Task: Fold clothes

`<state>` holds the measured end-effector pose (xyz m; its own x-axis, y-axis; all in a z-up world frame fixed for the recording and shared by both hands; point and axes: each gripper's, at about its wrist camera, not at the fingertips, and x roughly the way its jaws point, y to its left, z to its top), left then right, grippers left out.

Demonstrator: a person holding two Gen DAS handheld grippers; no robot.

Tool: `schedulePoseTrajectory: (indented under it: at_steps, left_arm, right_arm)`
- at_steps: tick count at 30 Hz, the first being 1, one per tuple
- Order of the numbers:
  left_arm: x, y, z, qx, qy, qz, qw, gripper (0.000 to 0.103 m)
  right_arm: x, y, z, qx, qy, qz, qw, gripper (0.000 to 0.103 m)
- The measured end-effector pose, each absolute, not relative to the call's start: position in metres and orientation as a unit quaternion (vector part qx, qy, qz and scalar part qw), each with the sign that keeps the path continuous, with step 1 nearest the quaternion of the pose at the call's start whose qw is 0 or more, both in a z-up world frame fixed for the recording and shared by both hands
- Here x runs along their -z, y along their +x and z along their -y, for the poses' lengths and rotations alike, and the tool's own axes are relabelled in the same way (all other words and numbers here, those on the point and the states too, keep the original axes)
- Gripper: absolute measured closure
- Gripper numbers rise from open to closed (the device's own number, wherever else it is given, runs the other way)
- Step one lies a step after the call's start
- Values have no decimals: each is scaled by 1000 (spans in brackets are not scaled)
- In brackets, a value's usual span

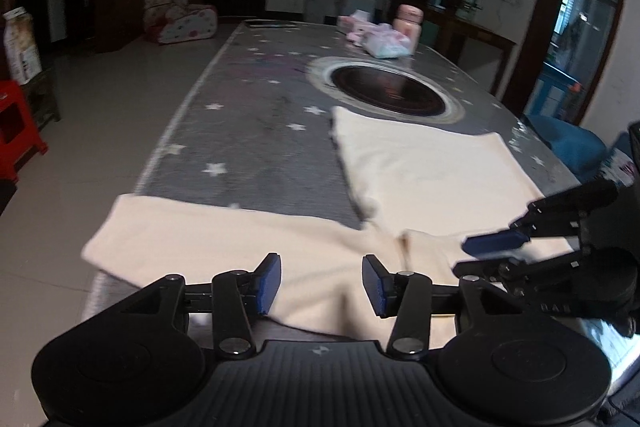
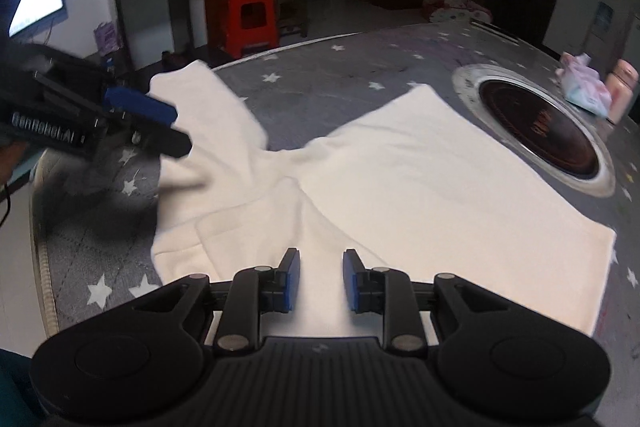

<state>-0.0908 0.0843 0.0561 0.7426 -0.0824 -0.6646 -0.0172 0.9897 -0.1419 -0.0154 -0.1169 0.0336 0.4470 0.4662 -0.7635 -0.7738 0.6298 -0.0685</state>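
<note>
A cream garment [image 1: 420, 163] [image 2: 420, 179] lies spread on the grey star-patterned table cover [image 1: 256, 123] [image 2: 360, 67], two broad parts fanning out from a bunched middle. My left gripper [image 1: 322, 283] hovers over the garment's near edge, jaws open, with only cloth showing below the gap. In the right wrist view it sits at the left [image 2: 160, 127], above the garment's left part. My right gripper [image 2: 320, 279] hangs over the garment's near side with a narrow gap between its blue pads [image 2: 292, 279], nothing pinched. It shows at the right edge of the left wrist view [image 1: 480, 255].
A round dark hotplate [image 1: 388, 89] [image 2: 540, 135] is set into the table beyond the garment. Pink packets [image 1: 384, 41] and a pink bottle [image 1: 408, 21] stand at the far end. A red stool [image 2: 250, 15] is on the floor past the table's edge.
</note>
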Motion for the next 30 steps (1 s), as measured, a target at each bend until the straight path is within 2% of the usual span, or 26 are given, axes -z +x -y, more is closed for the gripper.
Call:
schedulePoseTrajectory:
  at_steps: [16,24,26,30]
  left_arm:
    - [-39,-96,-176,-179,-143,-358,905,48]
    - [-21,-77,-197,-199,-168,-362,895,49]
    - [-19,-76,-201,-195,-176,-354,897,55]
    - [-21,-79,-203,-193,-186,-338,902,91]
  right_arm:
    - [-37,-33,94,-415,-218,-355,809,80]
    - [-50,-42,104,-417,-212,-345,814,79]
    - [-53,-44,107,-416,-209,-344,815,79]
    - [-58,-46,116,-410,-199,-342,822,78]
